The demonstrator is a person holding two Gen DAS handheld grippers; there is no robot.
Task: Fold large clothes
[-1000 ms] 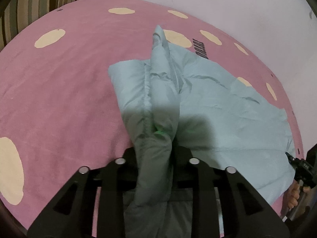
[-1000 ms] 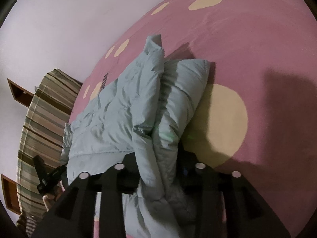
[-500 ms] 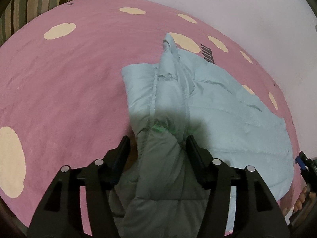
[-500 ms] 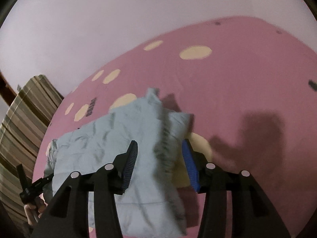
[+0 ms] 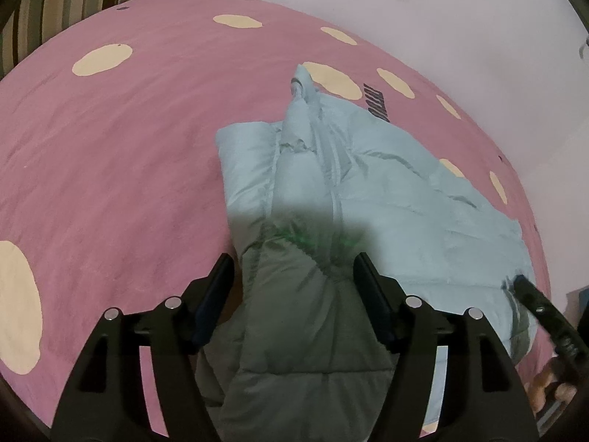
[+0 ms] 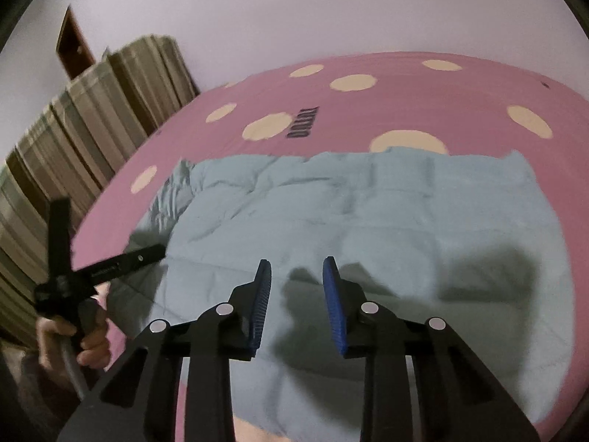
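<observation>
A pale blue puffer jacket [image 5: 397, 199] lies on the pink spotted bedspread [image 5: 110, 169]. In the left wrist view my left gripper [image 5: 294, 269] is open, with a raised fold of the jacket lying loose between its spread fingers. In the right wrist view the jacket [image 6: 368, 213] lies flat and spread wide. My right gripper [image 6: 297, 276] is open and empty, held above the jacket's near part. The left gripper [image 6: 147, 254] also shows at the left of the right wrist view, at the jacket's left edge.
A striped headboard or cushion [image 6: 73, 140] stands along the left side of the bed. A pale wall [image 6: 331, 7] runs behind the bed. The bedspread carries cream spots and a dark printed word [image 6: 303, 125].
Both grippers have opened and let go of the jacket fold. The right gripper has lifted, drawn back and swung to face the jacket, which now lies flat. The left gripper's fingers spread wider.
</observation>
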